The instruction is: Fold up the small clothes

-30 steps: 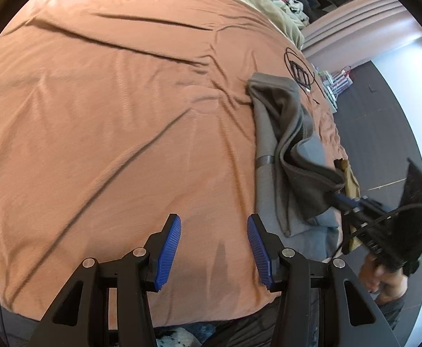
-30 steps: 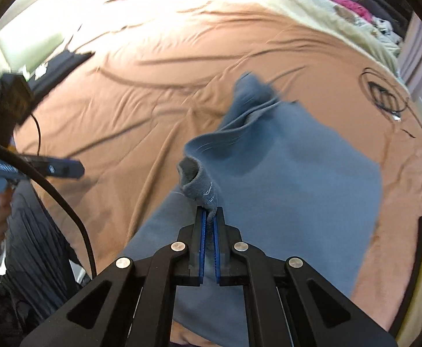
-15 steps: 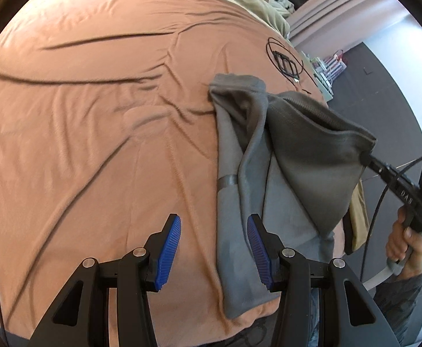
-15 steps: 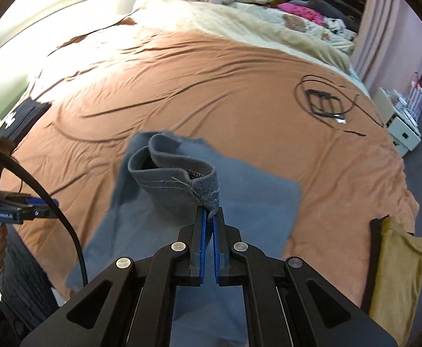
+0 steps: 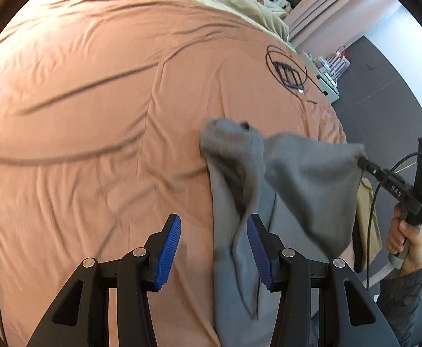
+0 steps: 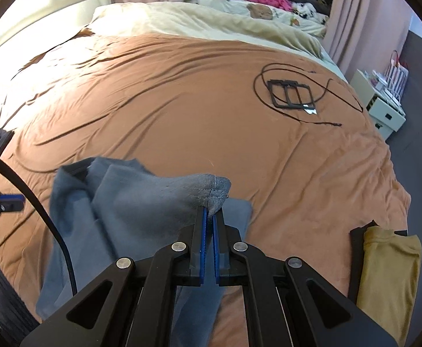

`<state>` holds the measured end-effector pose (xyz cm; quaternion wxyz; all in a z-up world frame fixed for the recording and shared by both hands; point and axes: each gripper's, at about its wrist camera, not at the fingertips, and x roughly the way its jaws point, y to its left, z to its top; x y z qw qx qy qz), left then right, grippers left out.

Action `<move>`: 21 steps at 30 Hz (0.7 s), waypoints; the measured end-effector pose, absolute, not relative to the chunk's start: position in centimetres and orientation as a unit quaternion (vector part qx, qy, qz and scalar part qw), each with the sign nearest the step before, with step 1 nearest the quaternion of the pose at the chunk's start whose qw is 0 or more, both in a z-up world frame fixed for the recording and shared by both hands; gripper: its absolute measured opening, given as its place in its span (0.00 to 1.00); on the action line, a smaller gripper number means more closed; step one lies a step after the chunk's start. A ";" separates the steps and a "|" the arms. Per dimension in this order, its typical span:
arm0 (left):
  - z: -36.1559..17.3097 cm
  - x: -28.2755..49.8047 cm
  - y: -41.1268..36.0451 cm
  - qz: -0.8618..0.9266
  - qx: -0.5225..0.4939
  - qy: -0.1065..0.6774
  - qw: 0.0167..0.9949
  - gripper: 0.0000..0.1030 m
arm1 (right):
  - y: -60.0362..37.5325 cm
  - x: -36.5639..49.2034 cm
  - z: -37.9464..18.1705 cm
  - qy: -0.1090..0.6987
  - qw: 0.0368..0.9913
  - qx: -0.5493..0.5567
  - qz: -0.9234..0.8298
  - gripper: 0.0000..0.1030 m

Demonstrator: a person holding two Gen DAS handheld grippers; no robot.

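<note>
A grey garment [image 6: 118, 202] lies near the front edge of the brown bedspread [image 6: 182, 115]. My right gripper [image 6: 210, 212] is shut on one stitched corner of it and holds that corner lifted, so the cloth drapes down from it. In the left wrist view the same garment [image 5: 306, 179] hangs from the right gripper [image 5: 363, 162] with a hand [image 5: 407, 243] on its handle. My left gripper [image 5: 213, 222] is open; the garment's left edge lies between its fingers, and a fold hangs in front of the right pad without being pinched.
A black cable loop with a black frame [image 6: 292, 94] lies far right on the bedspread. A folded mustard garment [image 6: 387, 269] on something black sits at the front right edge. A cream duvet [image 6: 211, 23] and toys fill the far end. A white cabinet [image 6: 384, 110] stands on the dark floor.
The right gripper has raised the grey corner and carried it across, pulling the cloth up off the bed. The left gripper has shifted so the garment's edge now lies between its fingers.
</note>
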<state>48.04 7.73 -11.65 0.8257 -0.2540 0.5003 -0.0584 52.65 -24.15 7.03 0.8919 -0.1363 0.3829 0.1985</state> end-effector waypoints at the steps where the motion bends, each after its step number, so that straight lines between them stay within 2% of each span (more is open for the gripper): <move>1: -11.3 48.8 7.8 -0.057 -0.249 0.498 0.828 0.48 | -24.2 53.3 7.0 0.385 0.891 -0.134 0.197 0.00; 11: -10.7 56.8 6.3 -0.074 -0.191 0.509 0.836 0.49 | -25.6 60.2 3.1 0.438 0.879 -0.068 0.176 0.00; 15: -11.5 59.4 5.2 -0.086 -0.158 0.526 0.832 0.59 | -26.6 62.1 0.7 0.469 0.863 -0.010 0.190 0.01; 21: -13.0 61.8 3.8 -0.111 -0.117 0.551 0.819 0.60 | -27.9 62.8 -0.5 0.474 0.854 0.036 0.213 0.02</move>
